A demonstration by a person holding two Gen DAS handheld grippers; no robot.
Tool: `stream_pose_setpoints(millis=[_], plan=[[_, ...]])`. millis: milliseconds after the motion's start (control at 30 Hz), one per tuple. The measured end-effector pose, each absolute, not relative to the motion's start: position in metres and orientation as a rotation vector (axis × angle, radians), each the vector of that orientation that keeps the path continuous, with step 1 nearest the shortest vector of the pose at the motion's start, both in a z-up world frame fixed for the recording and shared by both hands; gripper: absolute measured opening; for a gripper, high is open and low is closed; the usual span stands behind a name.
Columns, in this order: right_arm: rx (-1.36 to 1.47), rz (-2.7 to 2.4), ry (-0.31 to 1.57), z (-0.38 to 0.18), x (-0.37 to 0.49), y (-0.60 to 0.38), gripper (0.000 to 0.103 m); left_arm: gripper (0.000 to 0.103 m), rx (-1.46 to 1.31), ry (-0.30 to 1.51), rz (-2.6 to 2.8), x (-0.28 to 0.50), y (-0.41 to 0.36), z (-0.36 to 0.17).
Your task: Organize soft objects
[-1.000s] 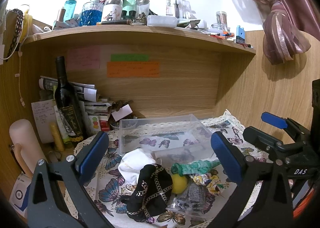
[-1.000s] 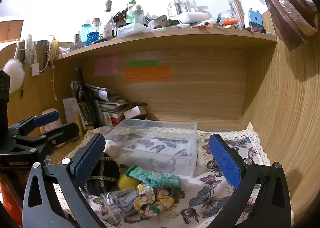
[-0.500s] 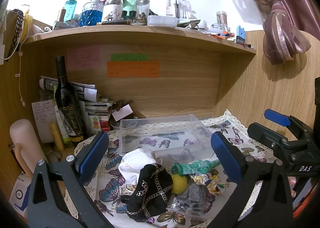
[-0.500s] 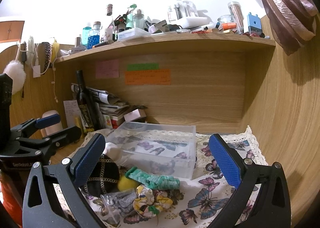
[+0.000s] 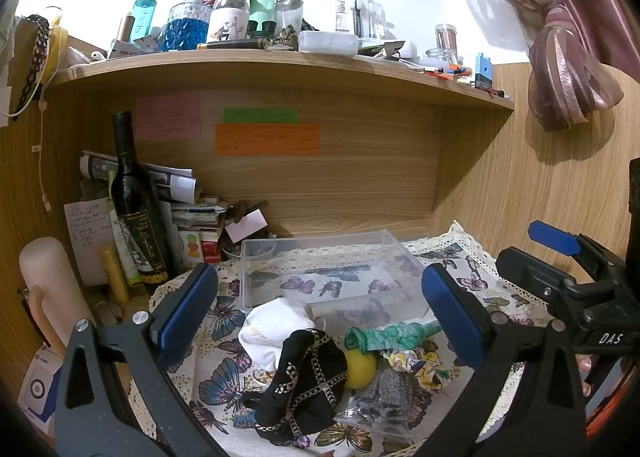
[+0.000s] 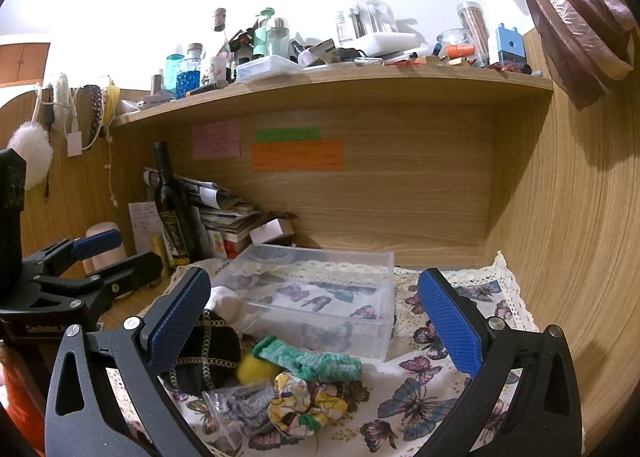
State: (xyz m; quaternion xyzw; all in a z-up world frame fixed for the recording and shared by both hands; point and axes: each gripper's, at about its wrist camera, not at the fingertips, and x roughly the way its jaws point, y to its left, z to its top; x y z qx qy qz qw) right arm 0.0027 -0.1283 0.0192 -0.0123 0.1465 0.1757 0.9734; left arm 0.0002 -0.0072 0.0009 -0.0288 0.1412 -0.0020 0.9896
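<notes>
A pile of soft things lies on the butterfly cloth (image 5: pixel 224 377) in front of a clear plastic box (image 5: pixel 320 265): a white cloth (image 5: pixel 272 327), a black chain-print piece (image 5: pixel 308 373), a green rolled fabric (image 5: pixel 384 337), a yellow ball (image 5: pixel 360 367), a floral scrunchie (image 5: pixel 416 363) and a bagged grey item (image 5: pixel 384 397). My left gripper (image 5: pixel 320 317) is open and empty above the pile. My right gripper (image 6: pixel 316 317) is open and empty; below it lie the green fabric (image 6: pixel 312 361), scrunchie (image 6: pixel 304 403) and box (image 6: pixel 320 297).
A wine bottle (image 5: pixel 136 209) and stacked papers (image 5: pixel 188 209) stand at the back left. A cluttered shelf (image 5: pixel 280 65) runs overhead. Wooden walls close the right side and back. A pink cylinder (image 5: pixel 48 289) stands at the left. A curtain (image 5: pixel 560 57) hangs at upper right.
My right gripper has risen and drawn back a little, so the box and pile sit lower in its view. My left gripper has hardly moved.
</notes>
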Motion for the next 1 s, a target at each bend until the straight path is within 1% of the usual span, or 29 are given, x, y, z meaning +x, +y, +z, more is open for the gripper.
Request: stream_pose_setpoints(millis=[533,867,900,967,1000], plan=[[-0.032,0.362,0.306,0.017,0.008,-0.125,0.103,0.103,-0.051,0.27,-0.012,0.002,-0.006,0.0],[-0.036,0.388,0.336,0.008,0.022,-0.124,0.103,0.103,-0.054,0.311,-0.042,0.015,-0.001,-0.006],[-0.041,0.389,0.337,0.007,0.023,-0.124,0.103,0.102,-0.053,0.312,-0.037,0.016,0.001,-0.007],[-0.05,0.388,0.351,0.003,0.026,-0.124,0.102,0.091,-0.054,0.319,-0.004,0.019,0.006,-0.008],[-0.053,0.386,0.357,0.002,0.028,-0.124,0.101,0.082,-0.054,0.331,0.004,0.022,0.01,-0.009]])
